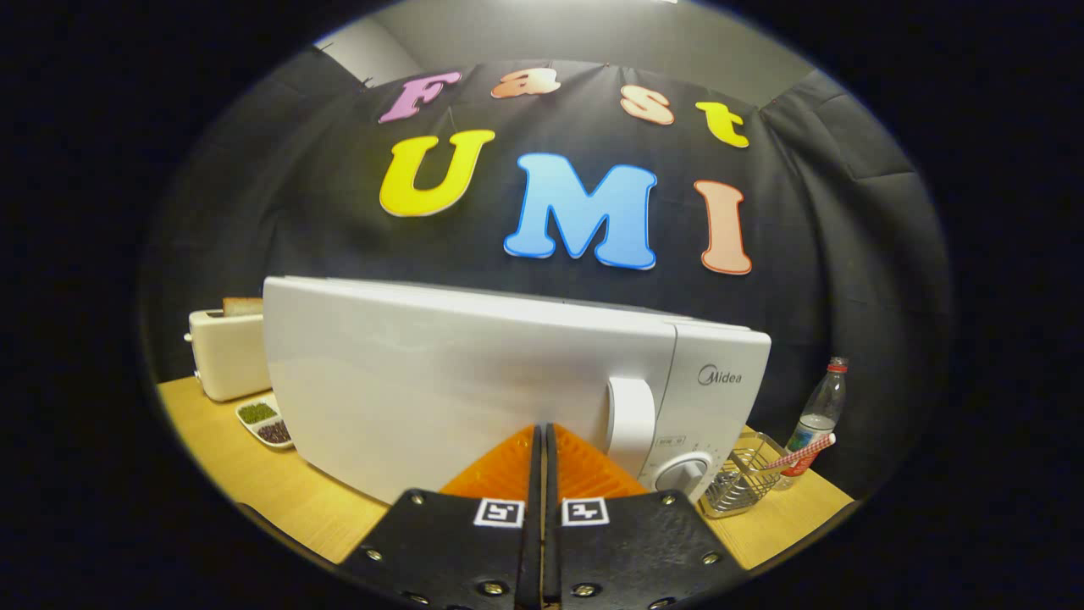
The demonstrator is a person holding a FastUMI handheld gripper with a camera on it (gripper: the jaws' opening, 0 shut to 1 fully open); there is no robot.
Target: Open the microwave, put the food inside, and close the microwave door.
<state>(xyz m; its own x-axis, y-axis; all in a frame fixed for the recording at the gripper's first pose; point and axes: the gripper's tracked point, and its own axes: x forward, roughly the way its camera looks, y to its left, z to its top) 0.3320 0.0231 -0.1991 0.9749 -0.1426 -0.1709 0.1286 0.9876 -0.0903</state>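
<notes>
A white microwave (440,381) stands on the wooden table (279,491), close in front of me. Its door (406,398) lies flat against the body or very nearly so; I cannot tell whether a gap is left. The white vertical handle (631,424) sits at the door's right side, with the control panel and a round knob (683,474) beyond it. My gripper (542,430) is shut with nothing between its fingers. Its tips are at the door's face, just left of the handle.
Left of the microwave a cream toaster (227,352) holds a slice of bread, and a small two-part dish (265,421) of beans lies in front of it. To the right stand a wire basket (741,483) with a red-striped stick and a water bottle (820,415).
</notes>
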